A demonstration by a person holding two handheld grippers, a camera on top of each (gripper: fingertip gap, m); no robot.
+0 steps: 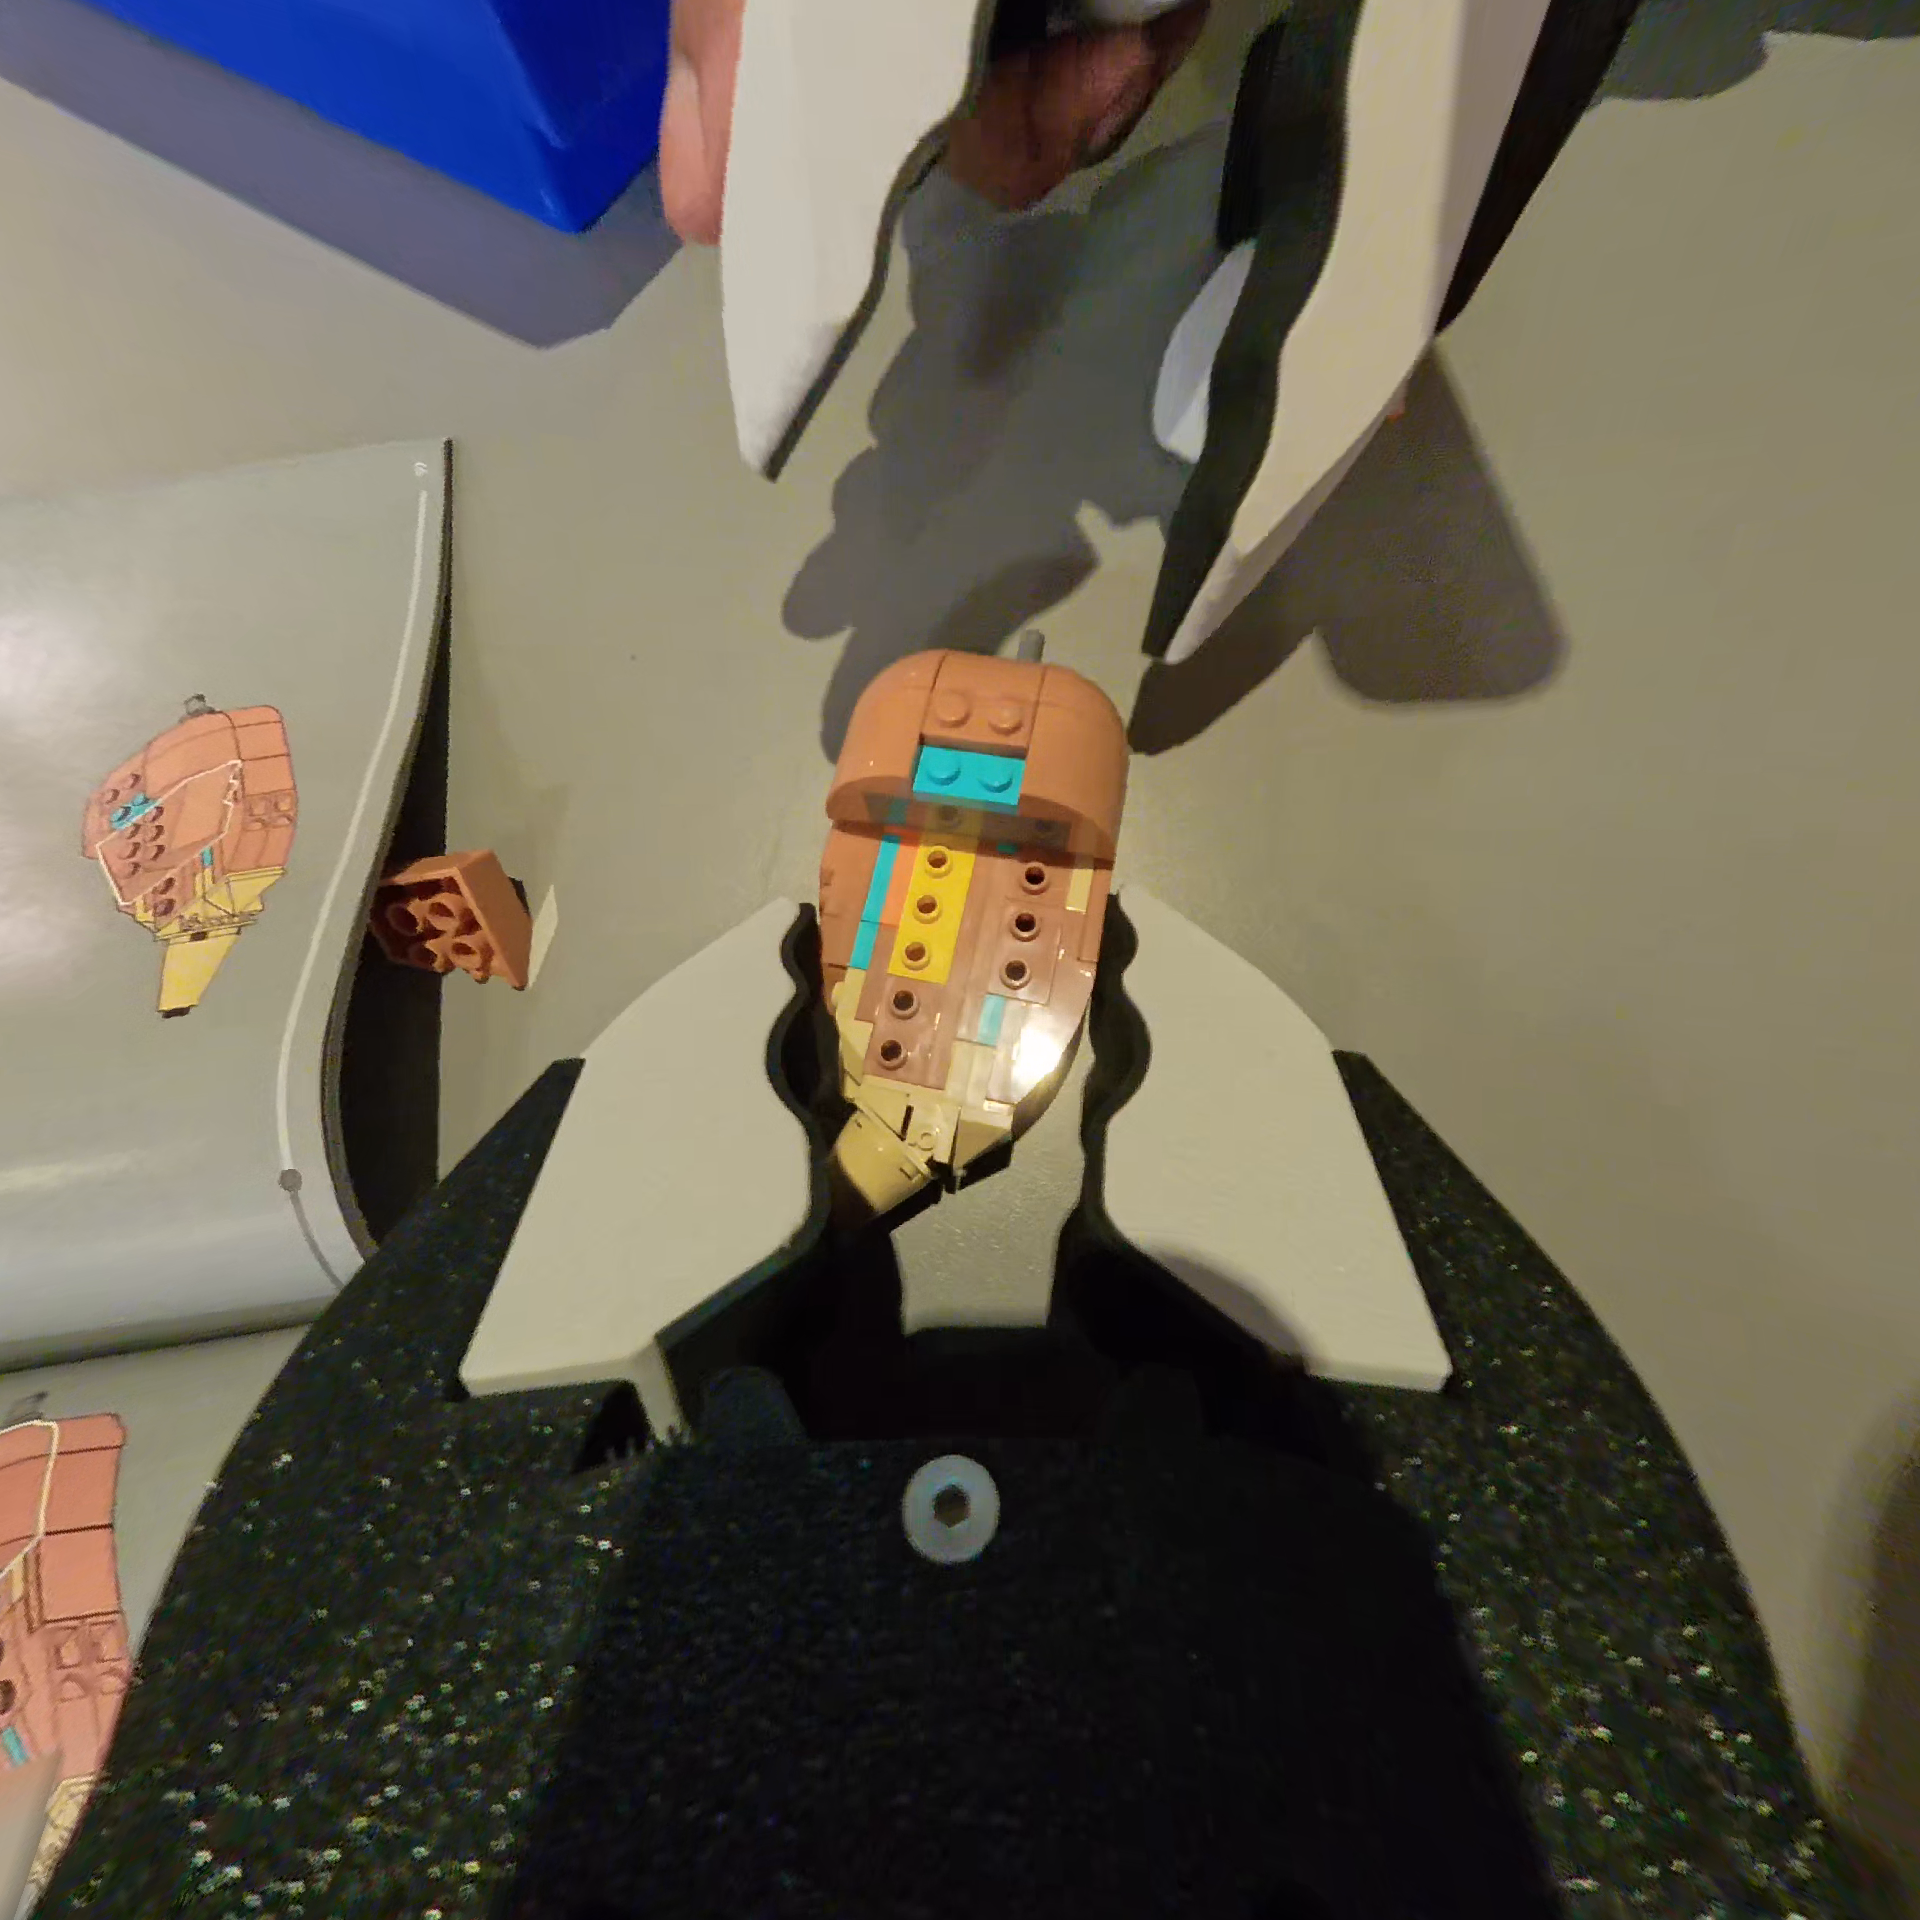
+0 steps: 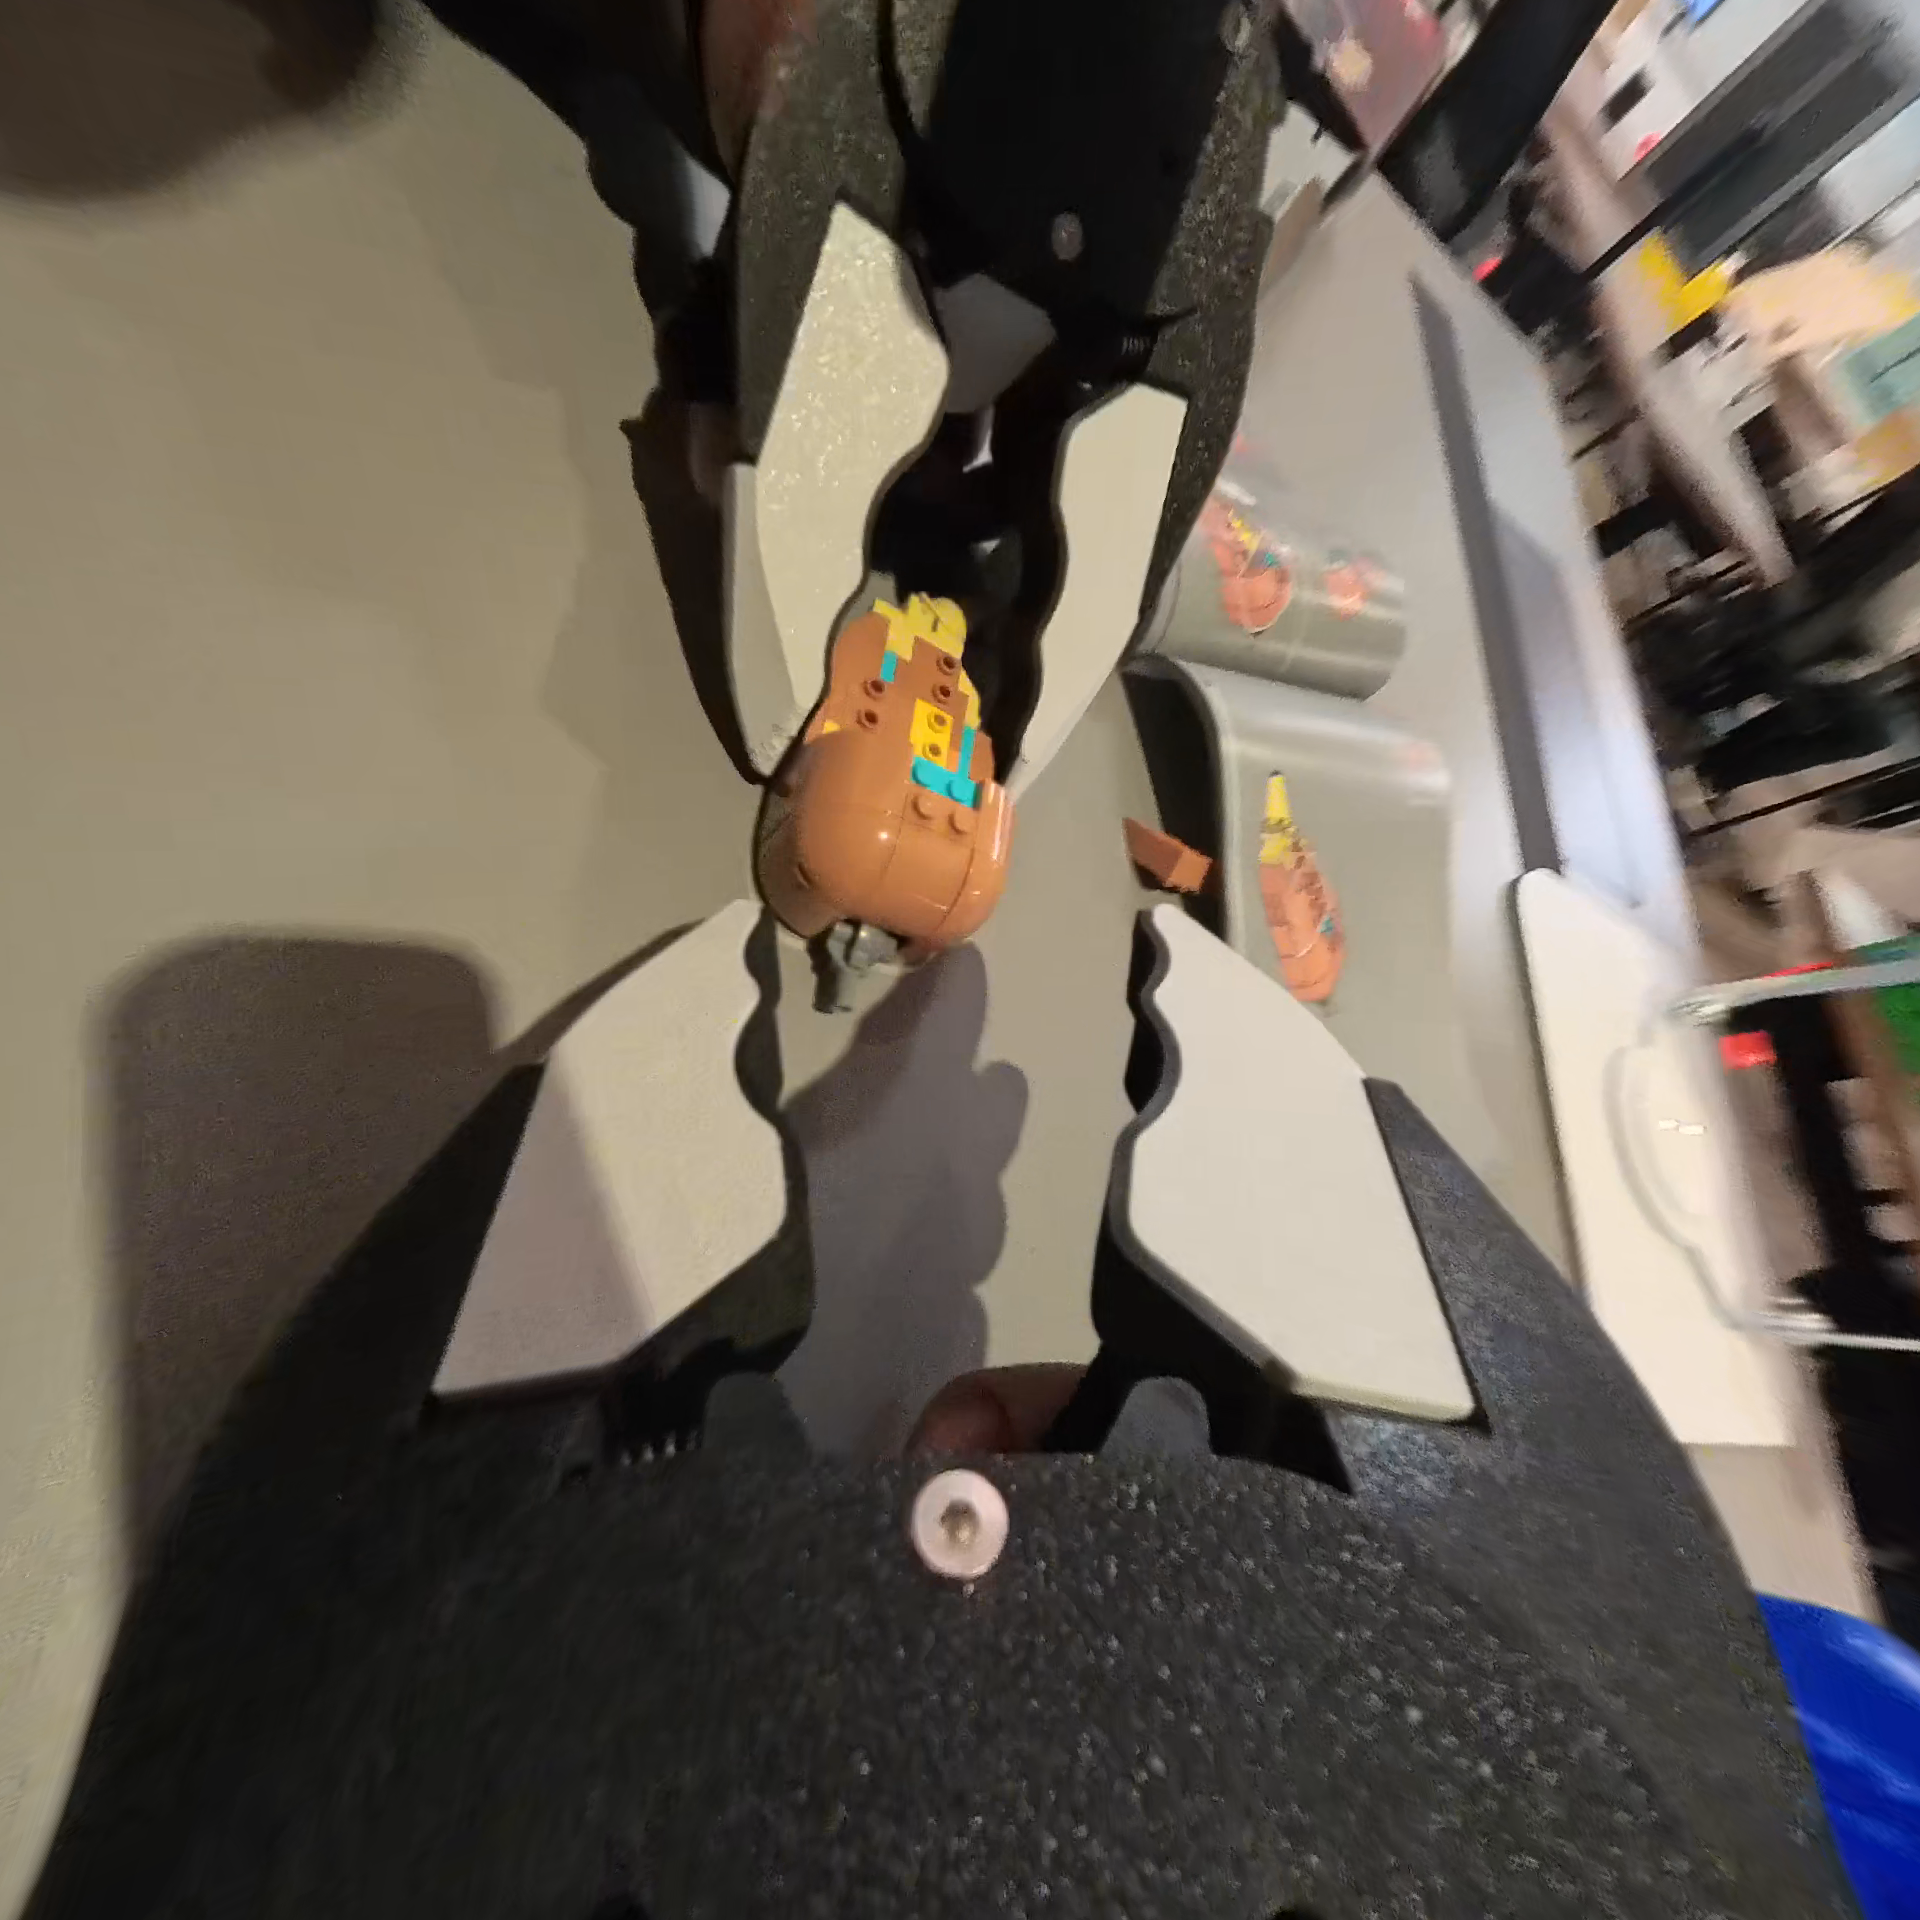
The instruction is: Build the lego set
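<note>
tabletop, pale grey, carries everything here. booklet lies open at the left of the left wrist view, its pages showing drawings of the model, one page curling up. blue bin sits at the far left corner, blurred. left hand-held gripper is clamped on the model, its pale fingers pressing the tan tapered end from both sides, the rounded brown end pointing away with teal and yellow studs facing up. right hand-held gripper faces it with jaws spread wide, holding nothing, tips just beside the model's rounded end where a small grey peg sticks out. brown brick lies loose on the tabletop, studs-side down, touching the booklet's curled edge.
</note>
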